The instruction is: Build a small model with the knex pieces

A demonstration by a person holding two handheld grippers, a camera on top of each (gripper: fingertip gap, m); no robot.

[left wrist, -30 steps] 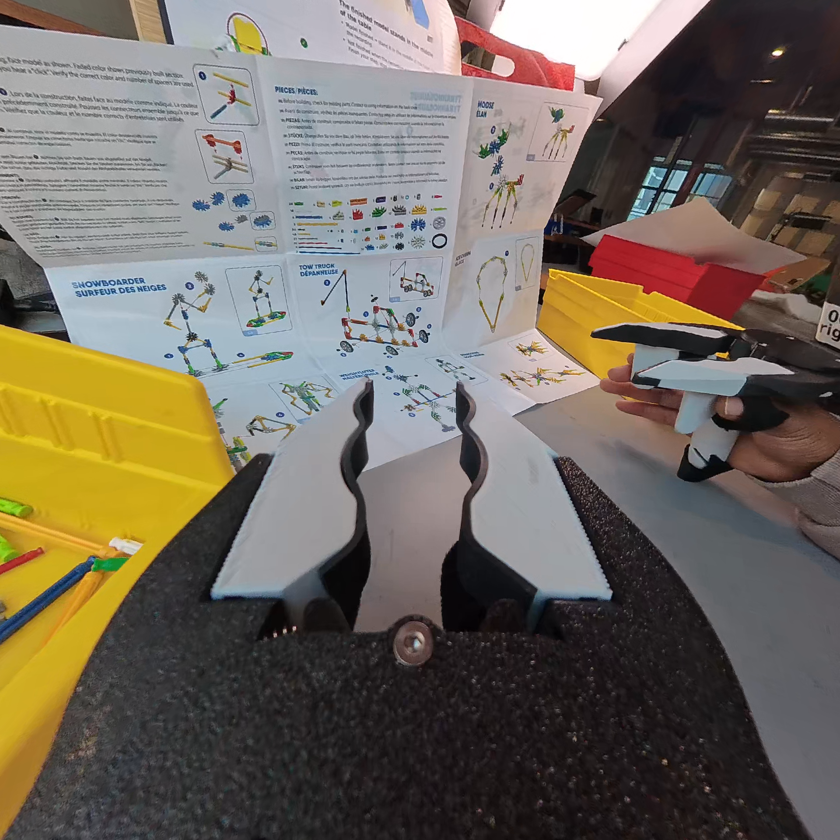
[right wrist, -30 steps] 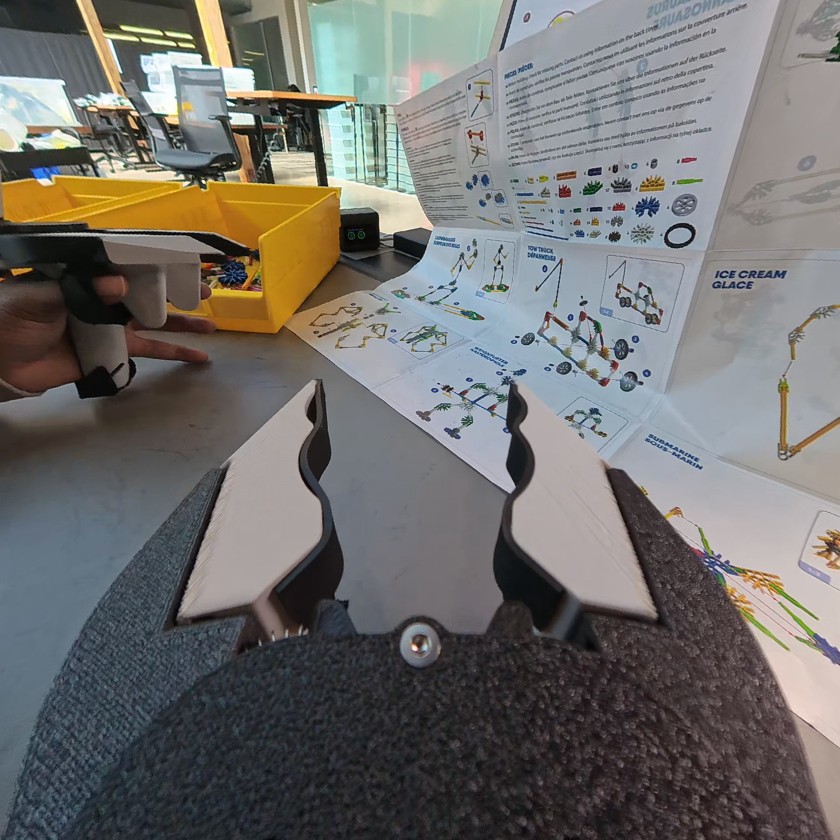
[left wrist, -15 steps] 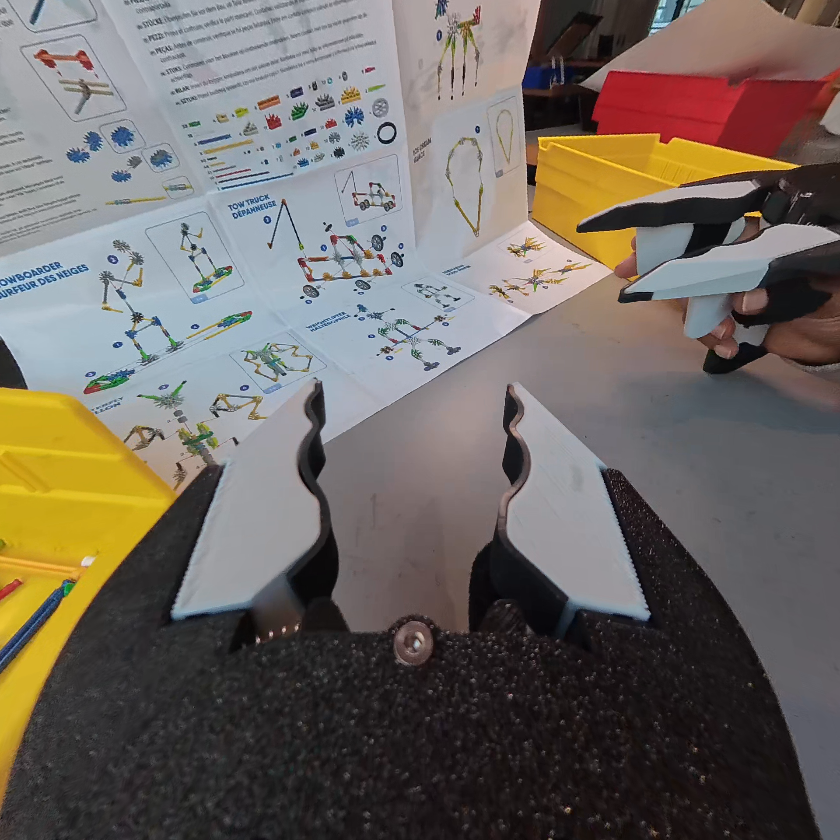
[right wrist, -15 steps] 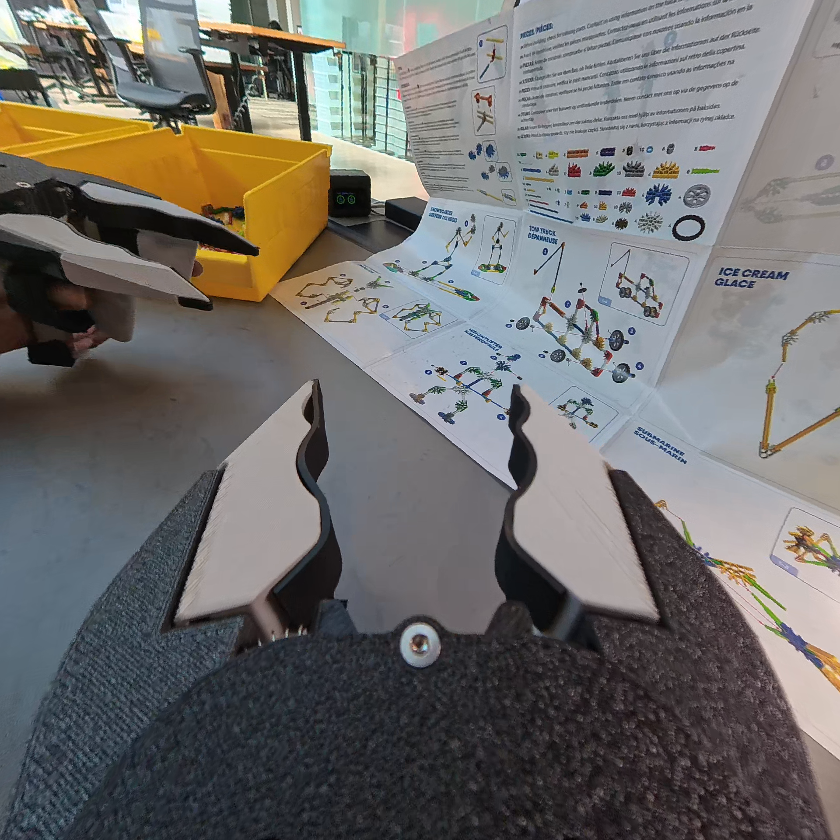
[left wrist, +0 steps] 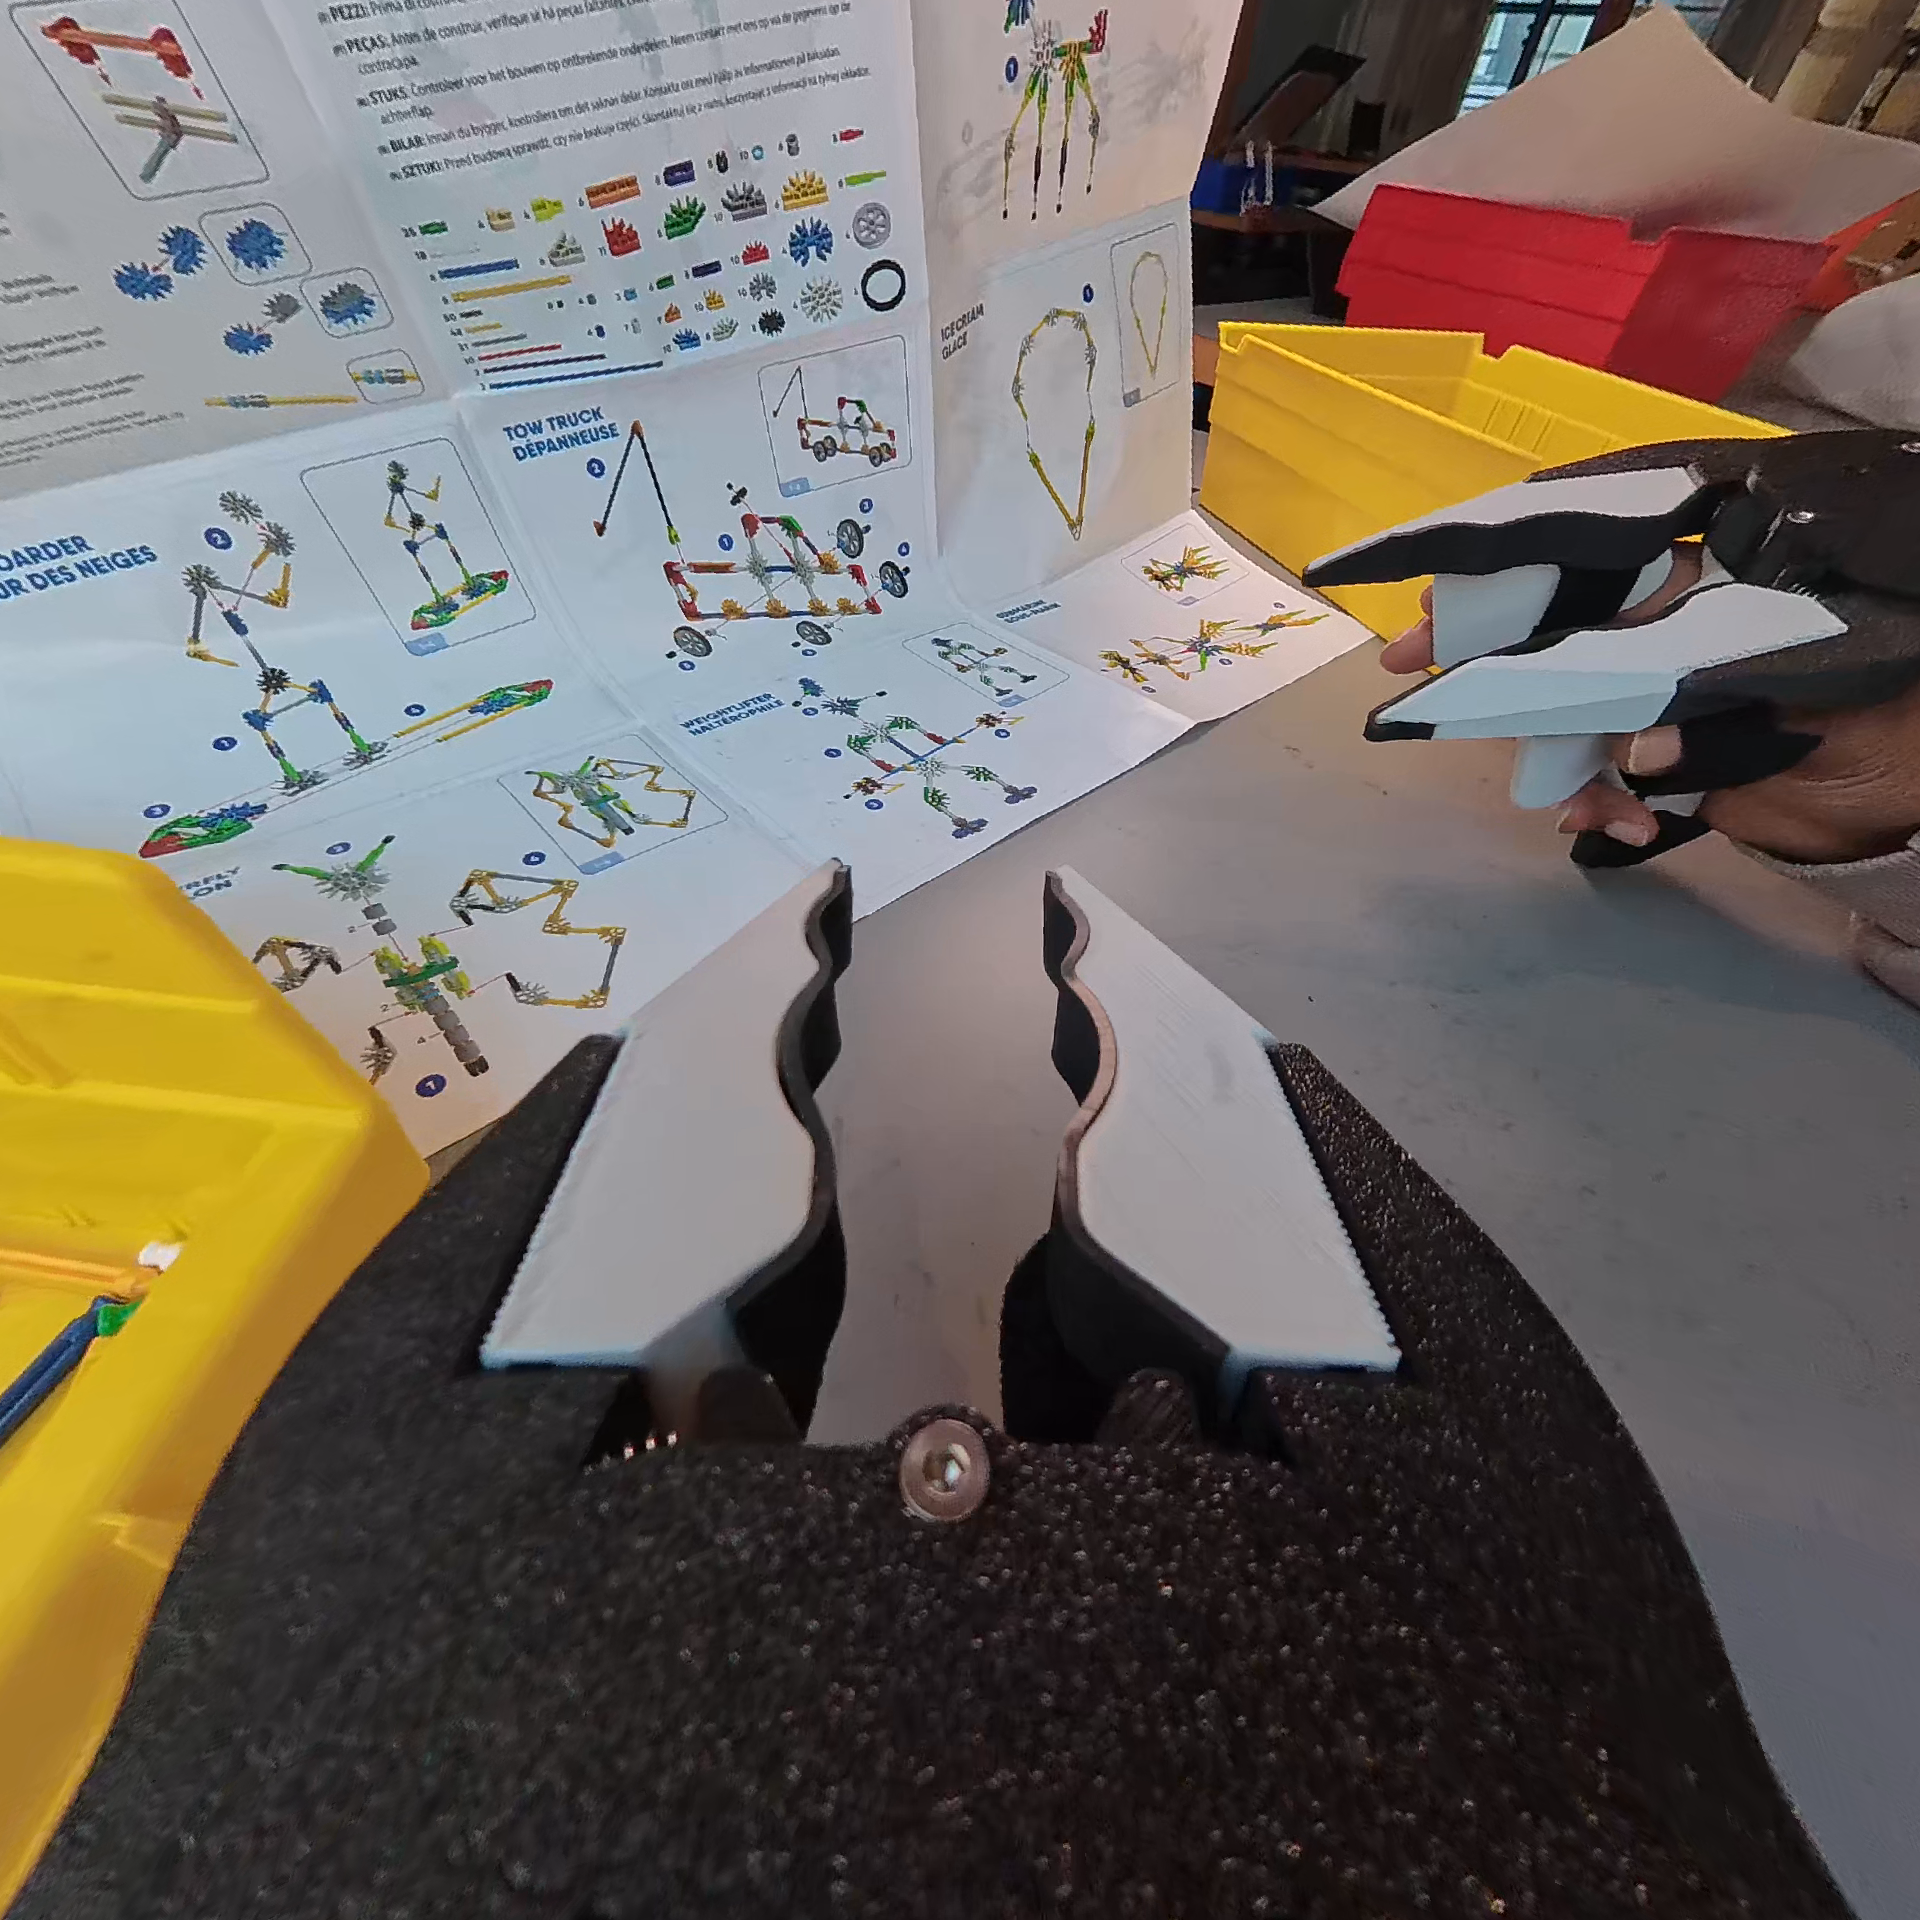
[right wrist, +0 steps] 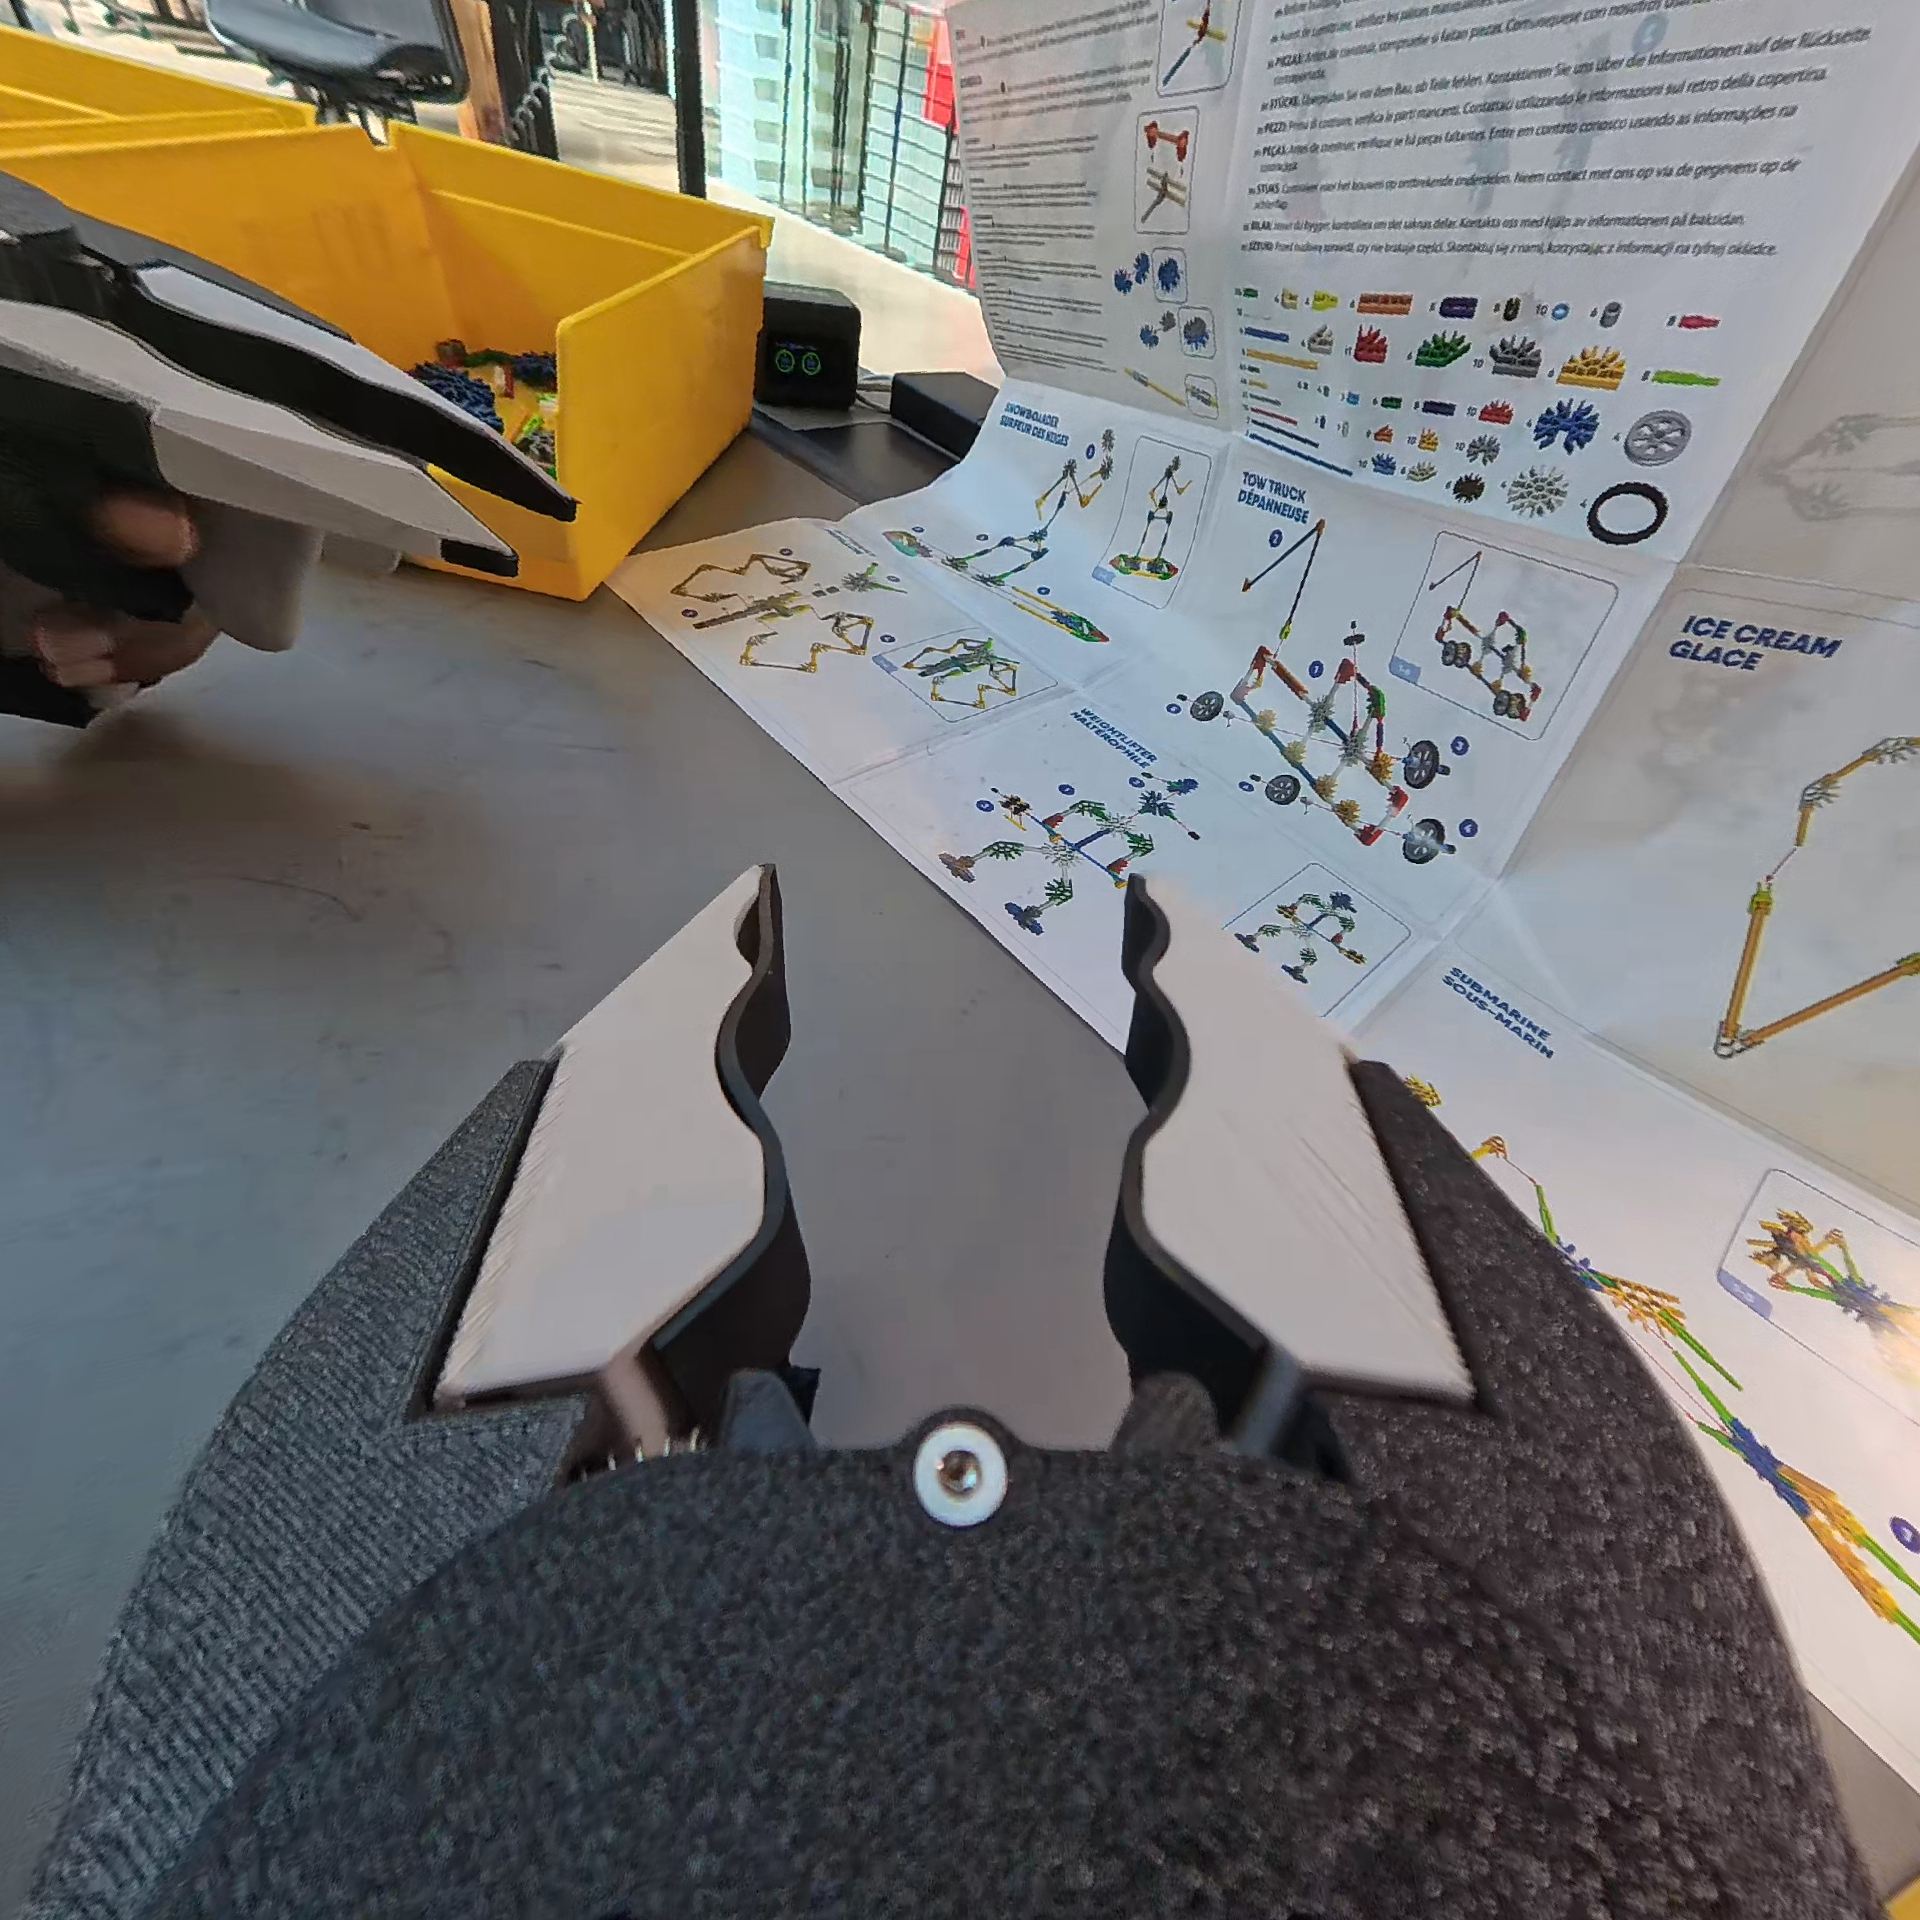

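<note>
Left tongs (left wrist: 945, 894), gap narrower than a half-second ago yet unclenched, empty, and right tongs (right wrist: 951, 883), spread, empty (both lower centre), over grey table (left wrist: 1455, 1091) beside instruction sheet (left wrist: 727, 623).

Print covered the unfolded white instruction sheet (left wrist: 727, 416) — blue headings, small grey paragraphs and circled marks beside the model drawings. A small black device (right wrist: 808, 348) showed green glowing symbols, too small to read.
</note>
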